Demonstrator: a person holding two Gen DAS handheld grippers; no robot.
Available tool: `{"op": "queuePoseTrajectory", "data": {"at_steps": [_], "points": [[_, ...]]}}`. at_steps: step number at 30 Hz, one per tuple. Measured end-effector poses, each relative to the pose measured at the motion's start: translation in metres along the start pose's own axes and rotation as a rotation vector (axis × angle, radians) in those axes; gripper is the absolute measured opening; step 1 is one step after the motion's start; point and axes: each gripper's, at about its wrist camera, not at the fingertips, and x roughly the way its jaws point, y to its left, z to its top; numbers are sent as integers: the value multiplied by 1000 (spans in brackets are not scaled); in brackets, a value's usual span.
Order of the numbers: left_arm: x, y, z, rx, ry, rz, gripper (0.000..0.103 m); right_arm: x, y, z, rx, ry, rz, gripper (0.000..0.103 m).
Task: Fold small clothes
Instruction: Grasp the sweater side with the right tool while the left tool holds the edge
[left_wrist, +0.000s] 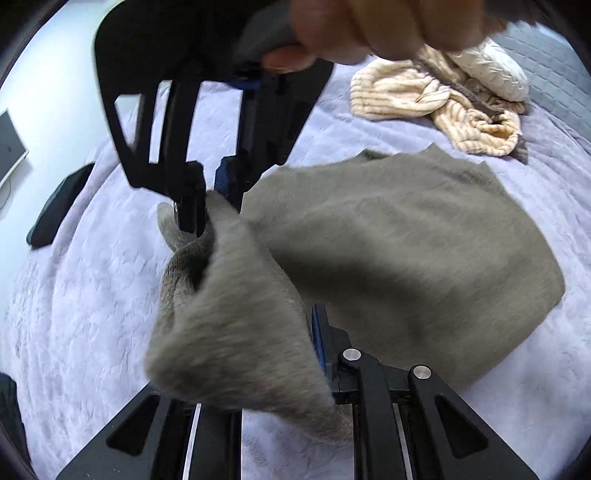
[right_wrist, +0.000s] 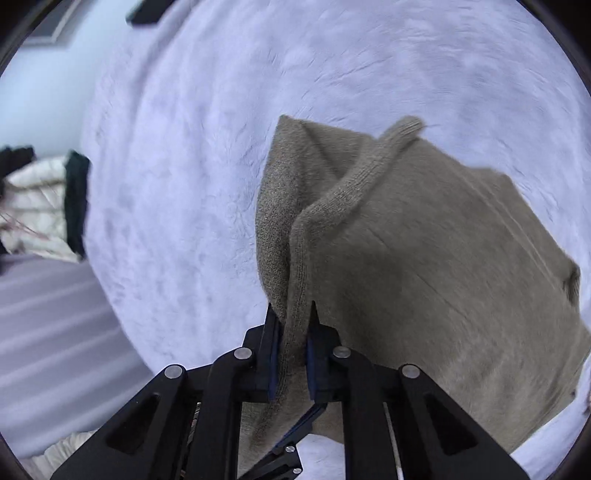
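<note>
A small grey-brown knit sweater (left_wrist: 388, 251) lies partly on a pale lilac bedspread (left_wrist: 85, 295), its near edge lifted. My left gripper (left_wrist: 295, 354) is shut on the lifted edge, and the cloth drapes over and hides its left finger. My right gripper (left_wrist: 207, 218), held in a hand, comes in from above and is shut on the same edge further back. In the right wrist view my right gripper (right_wrist: 291, 328) pinches a ribbed fold of the sweater (right_wrist: 424, 277) between both fingers, with the rest hanging toward the bed (right_wrist: 184, 166).
A heap of cream ribbed and white quilted clothes (left_wrist: 443, 96) lies at the far right of the bed. A dark flat object (left_wrist: 59, 206) sits at the bed's left edge. White quilted fabric and a dark garment (right_wrist: 48, 199) show at the left in the right wrist view.
</note>
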Motion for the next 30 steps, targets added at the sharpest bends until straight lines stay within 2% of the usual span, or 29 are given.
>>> {"op": "queuePoseTrajectory", "data": {"at_steps": [5,8,11,14,18,22,24,26,27,29,30], "points": [[-22,-26,38,29,-61,-68,17,-65,-48,-54,68,-204,145,13],[-26,-57,59,87,-79,-109,17,-97,-85,-87,140,-303,214,13],[-23,-90,69,145,-72,-146,17,-121,-131,-120,219,-381,252,13],[-17,-125,69,202,-59,-195,17,-128,-182,-164,314,-453,293,13],[-6,-168,57,282,-13,-260,17,-109,-246,-220,473,-497,330,13],[12,-192,38,325,64,-283,17,-61,-294,-257,599,-439,298,13],[17,-192,33,325,82,-274,17,-46,-302,-266,621,-472,378,17],[16,-188,34,311,83,-277,17,-43,-306,-272,638,-521,456,23],[16,-186,36,301,87,-283,17,-43,-309,-271,638,-537,487,34],[16,-184,41,281,95,-293,17,-44,-314,-266,630,-570,545,47],[16,-185,40,274,97,-291,17,-45,-317,-262,627,-584,568,49]]}}
